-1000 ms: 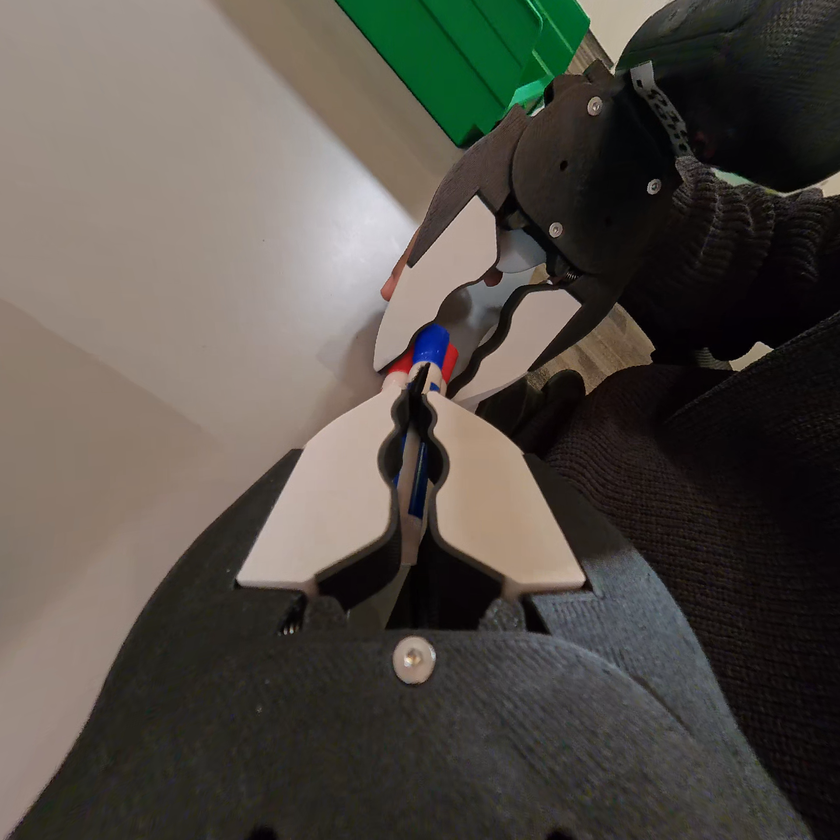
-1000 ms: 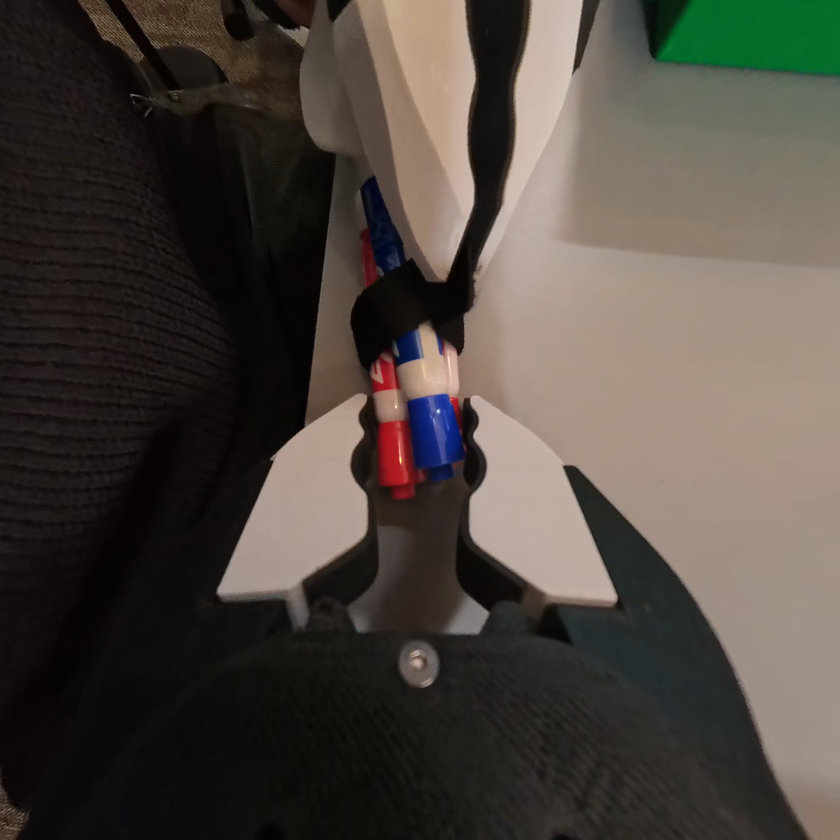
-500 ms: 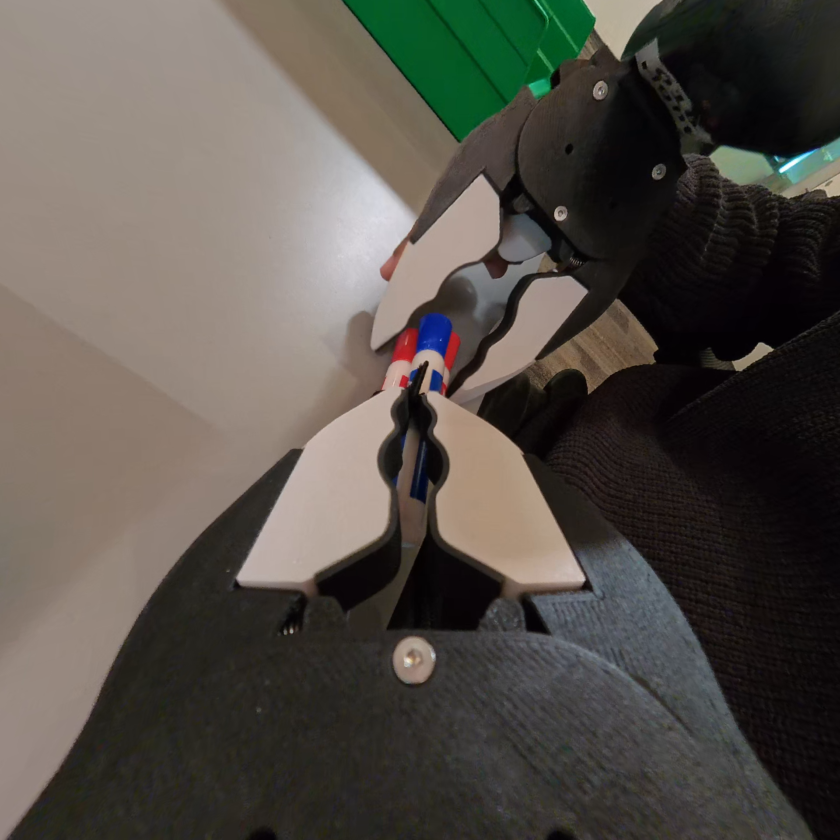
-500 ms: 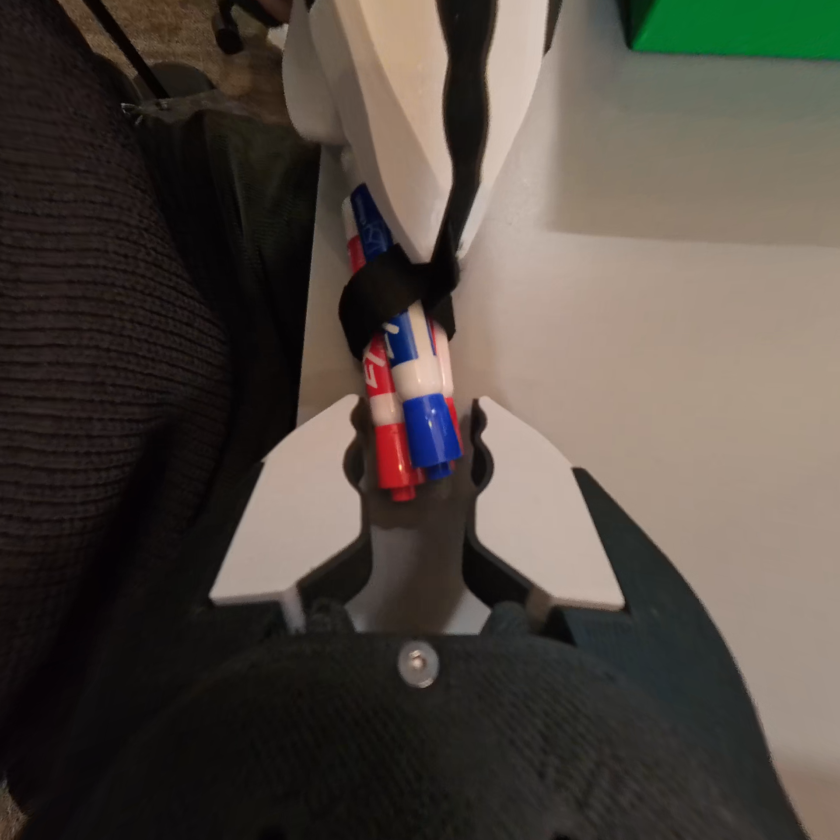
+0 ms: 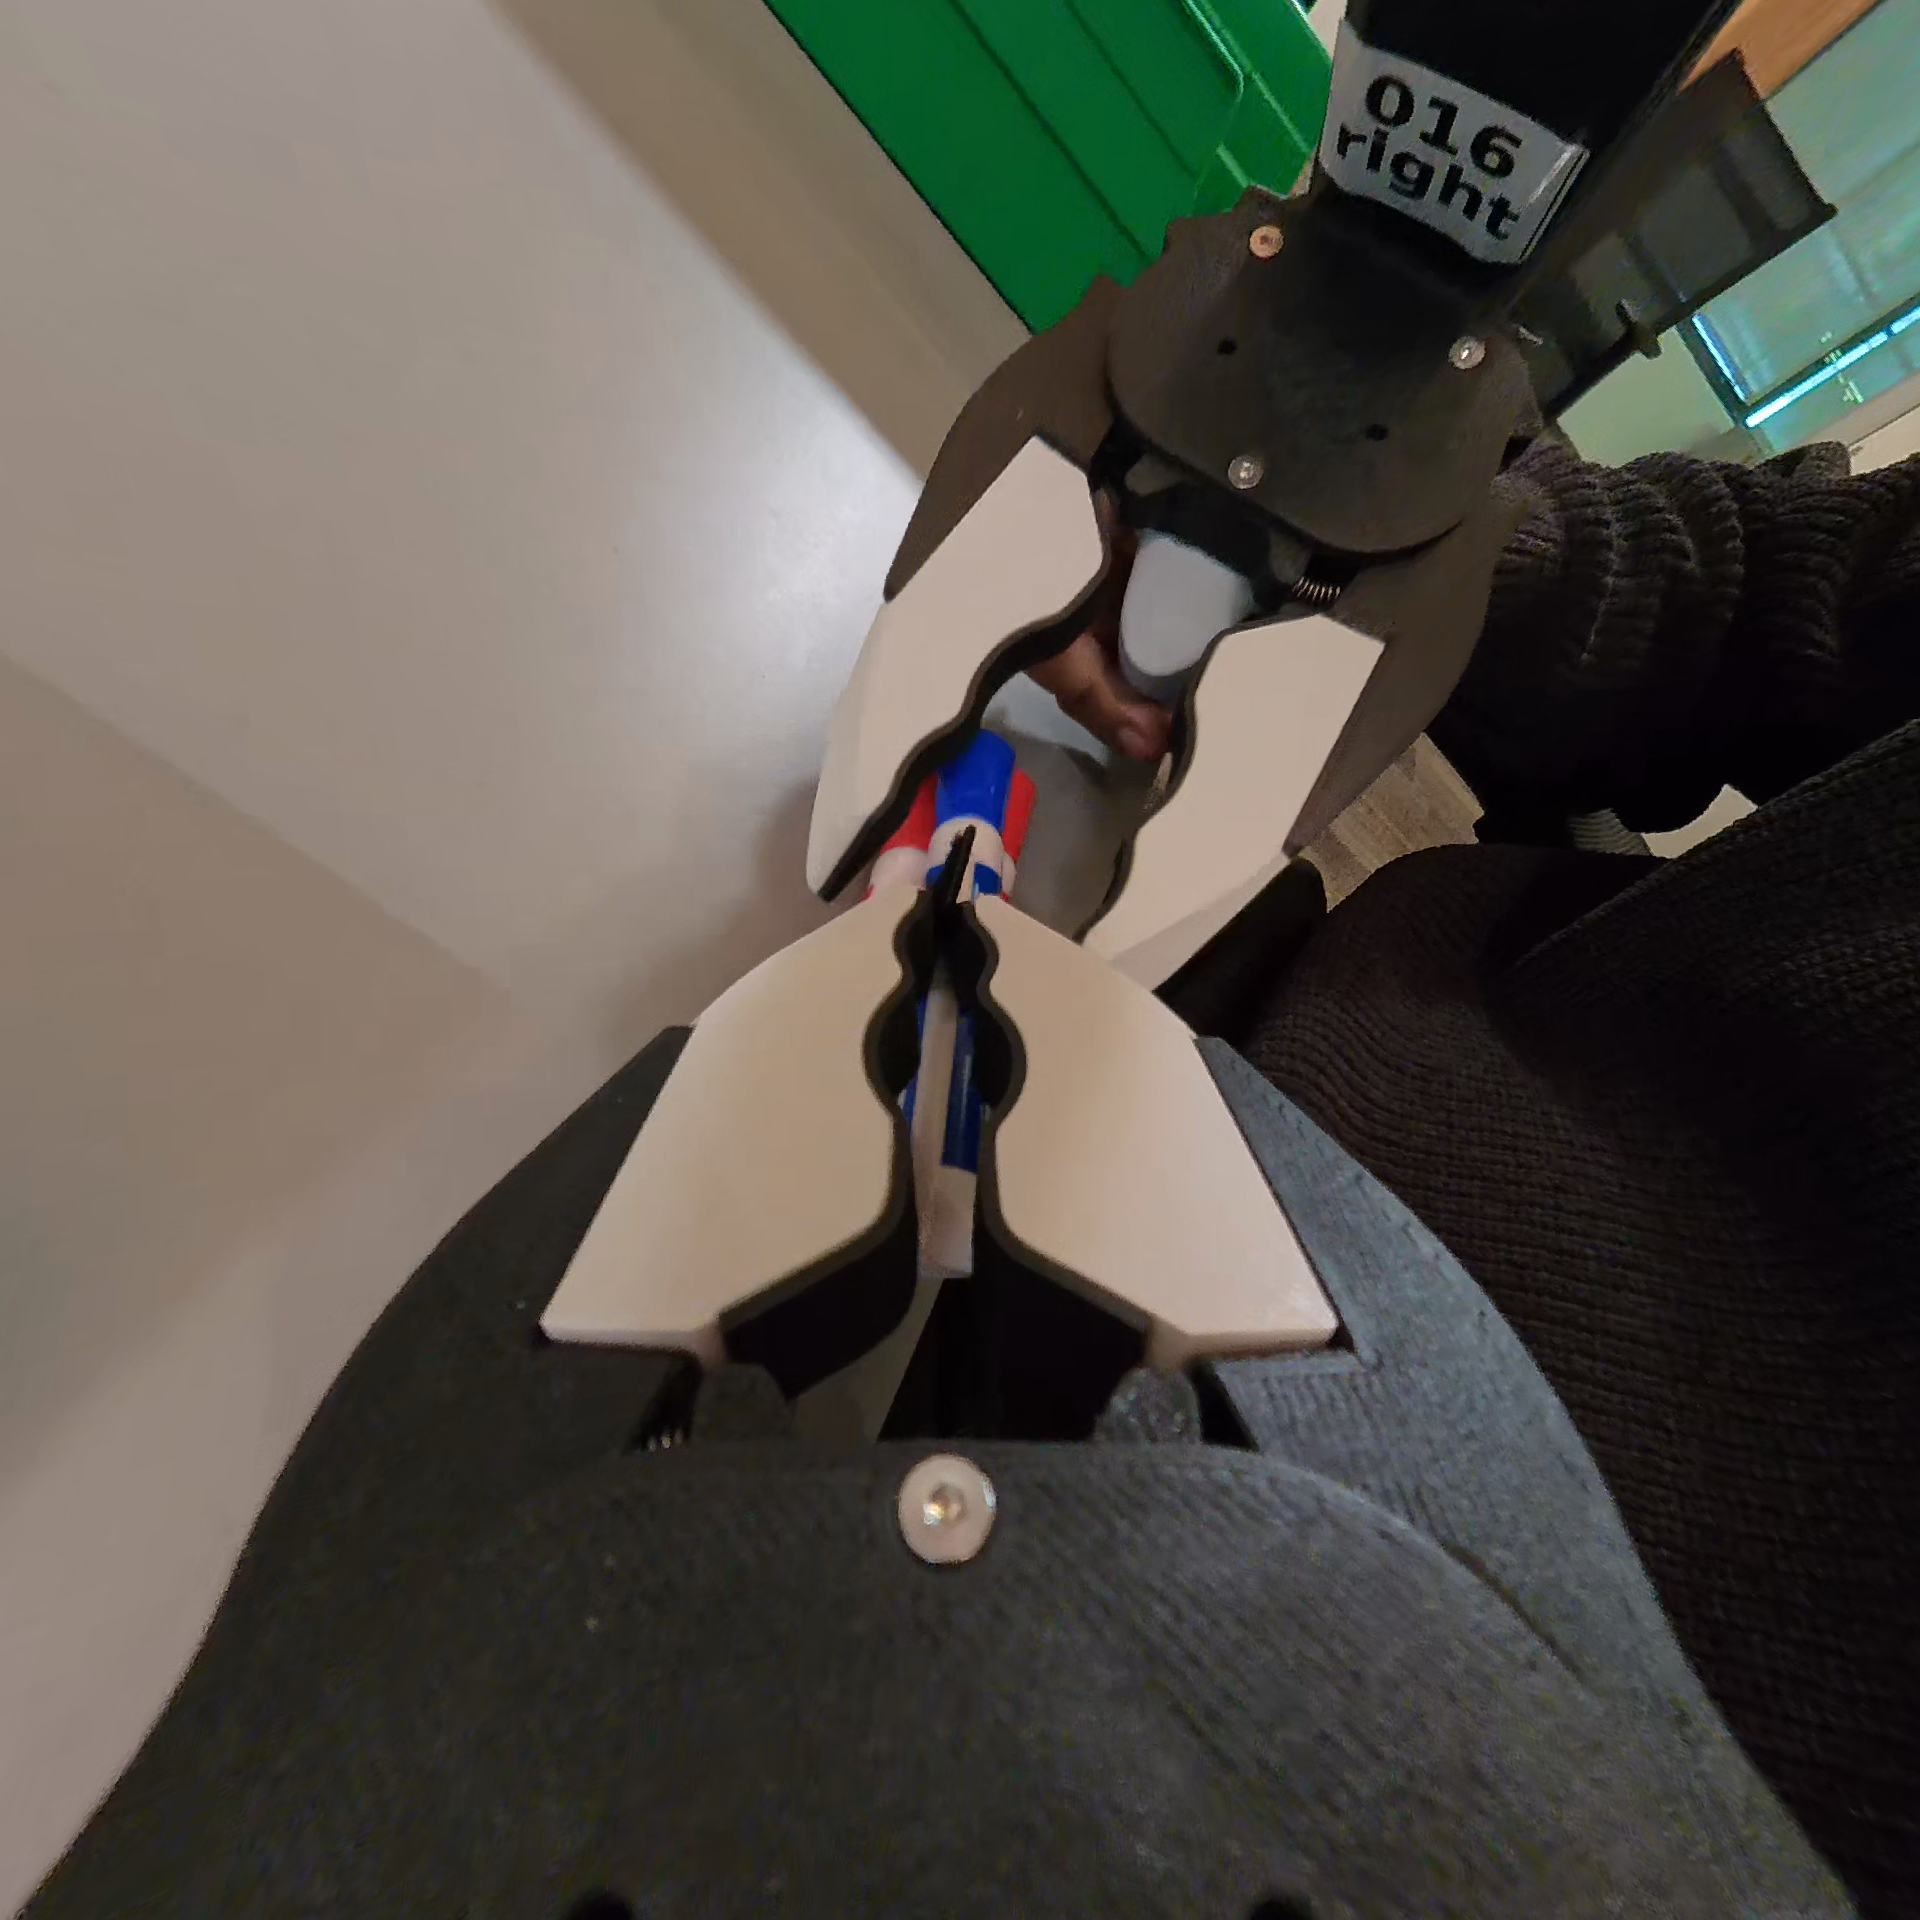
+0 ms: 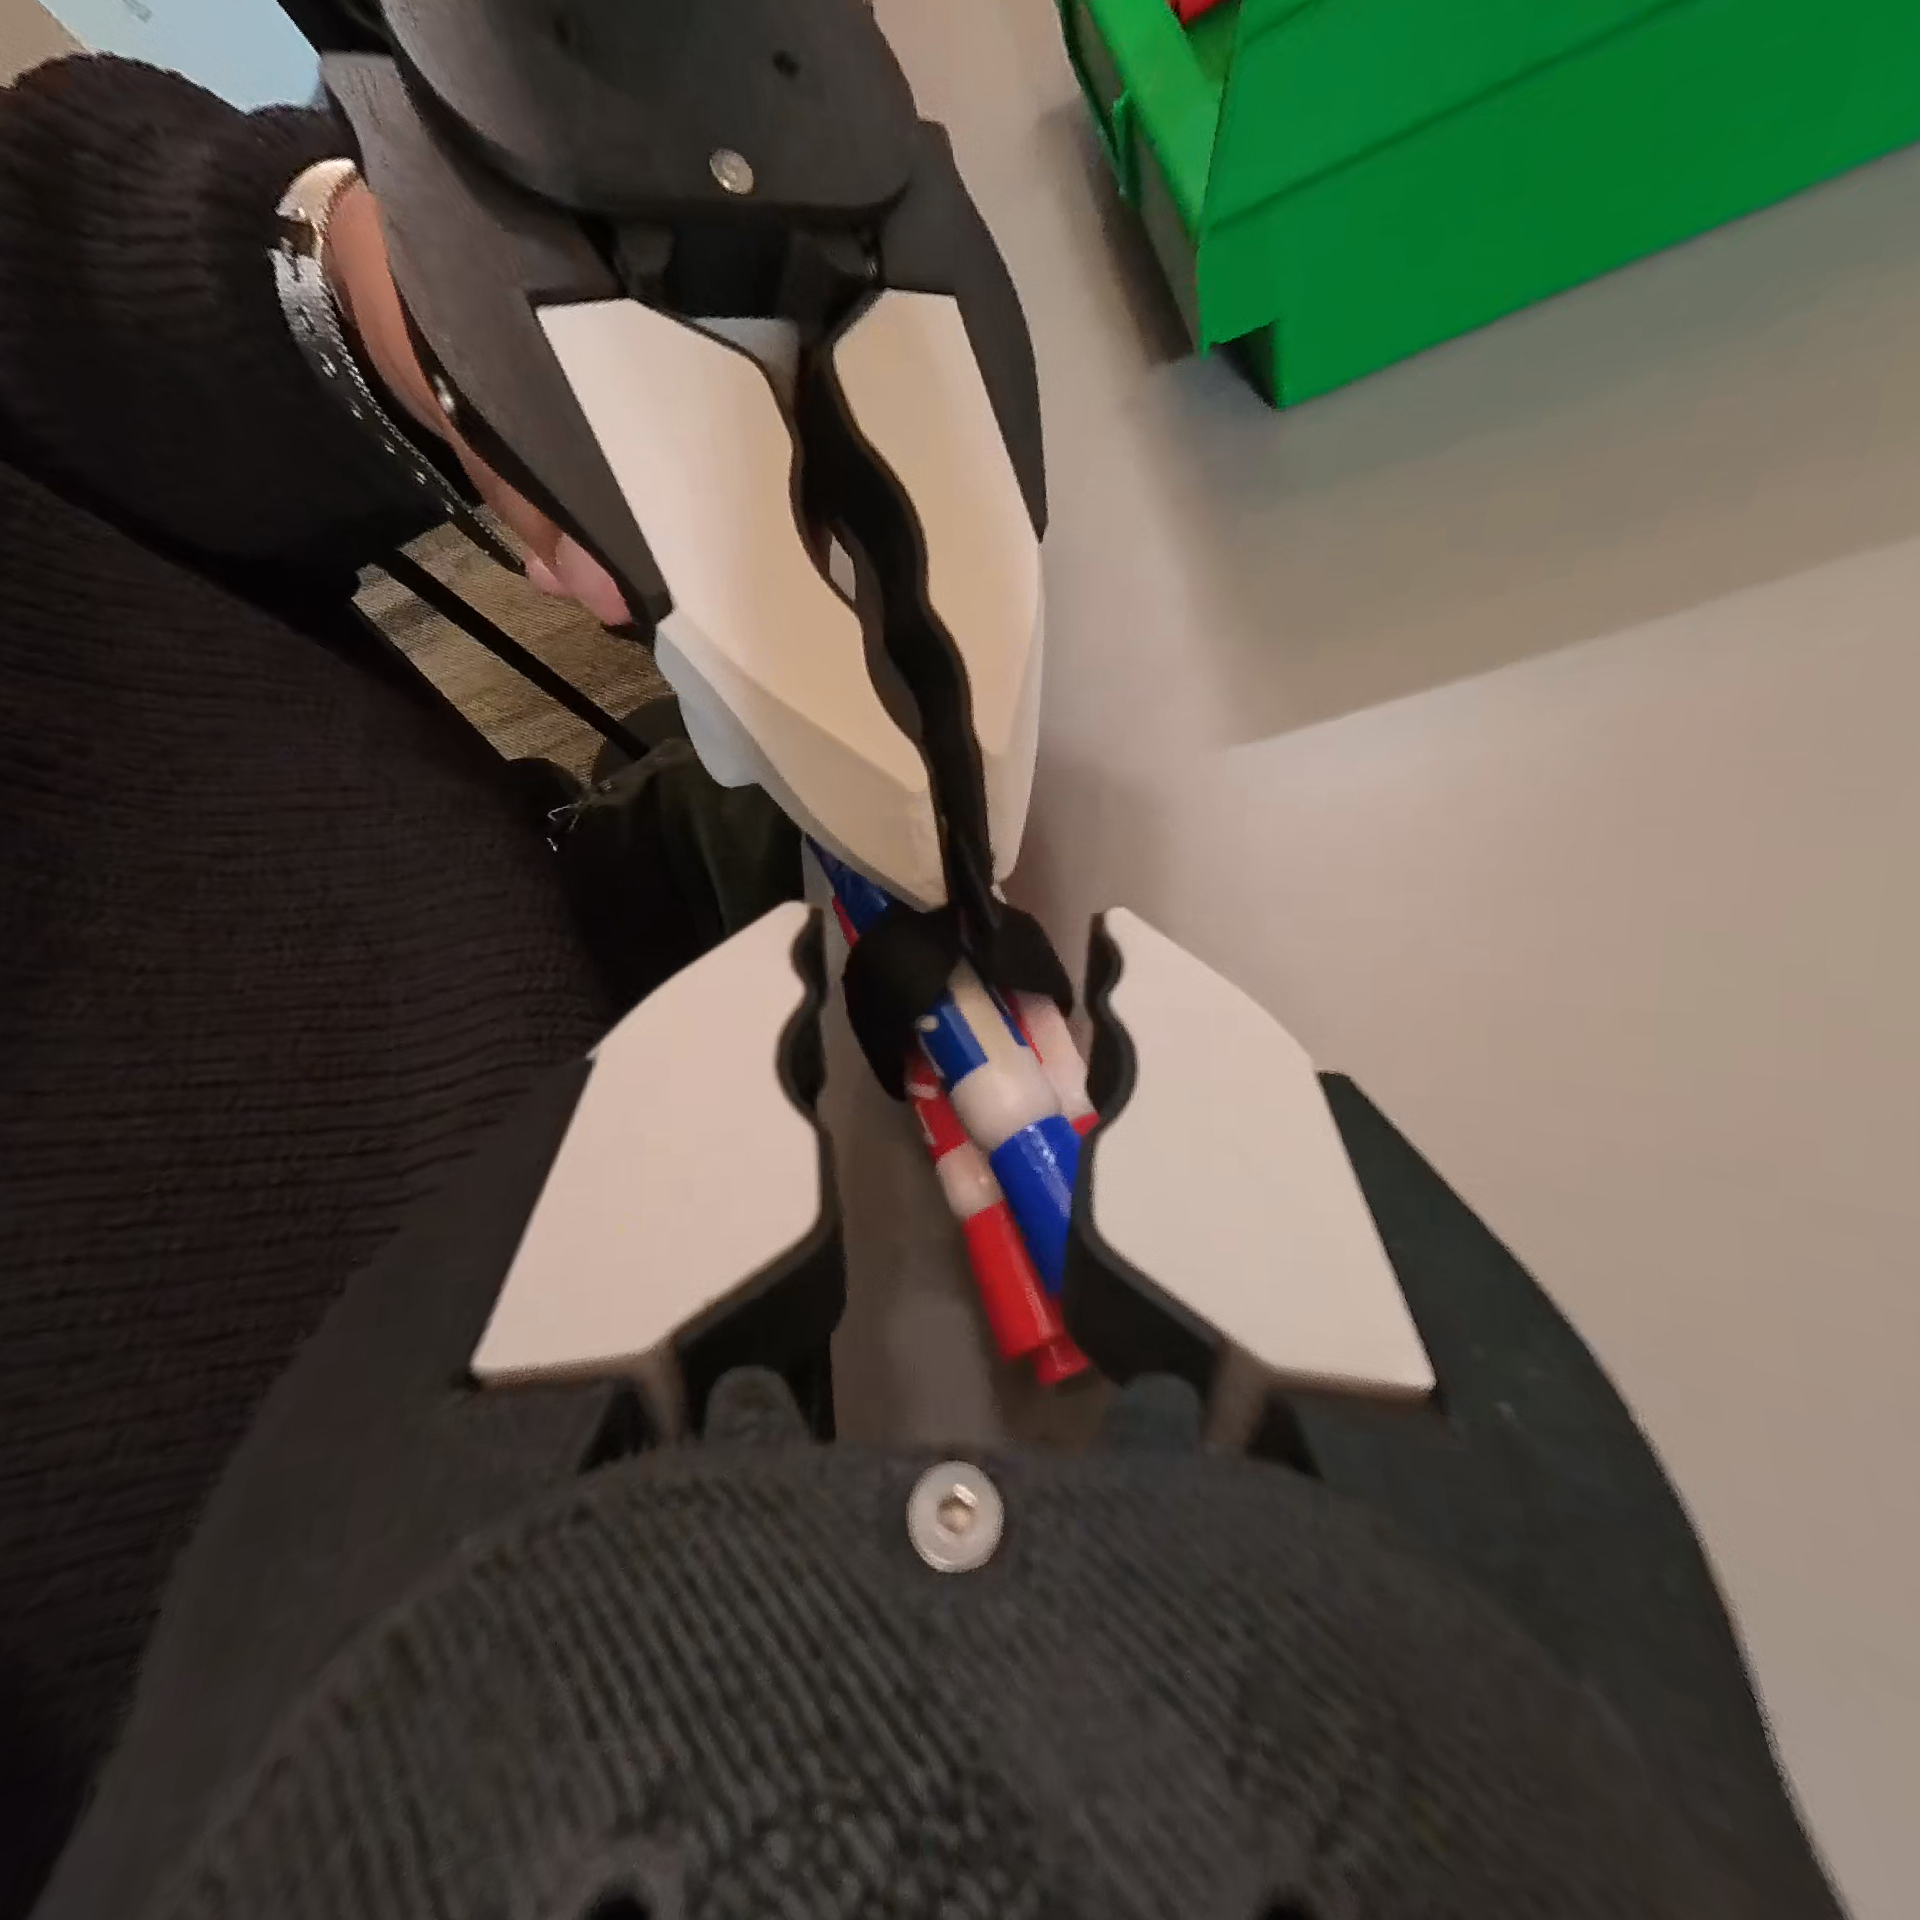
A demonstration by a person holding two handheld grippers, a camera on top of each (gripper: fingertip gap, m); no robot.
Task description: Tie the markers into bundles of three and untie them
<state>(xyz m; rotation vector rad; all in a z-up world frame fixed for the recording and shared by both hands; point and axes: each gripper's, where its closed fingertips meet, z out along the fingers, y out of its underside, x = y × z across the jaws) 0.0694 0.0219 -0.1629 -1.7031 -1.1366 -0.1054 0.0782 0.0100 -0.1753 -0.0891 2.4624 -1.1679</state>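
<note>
A pale worktop (image 6: 1558,935) carries a green bin (image 6: 1507,187). The left claw (image 5: 940,914) is clamped on the black strap (image 6: 914,997) binding the markers (image 6: 1008,1143); the right claw (image 6: 951,977) gapes around their caps. Tugging could slip the strap free, spilling markers.

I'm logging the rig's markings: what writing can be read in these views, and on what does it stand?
On the white label on the right gripper handle: bold dark print, legible, not quoted here.
On the marker bundle barrels: small print, too blurred to read.
Nothing else bears writing.
</note>
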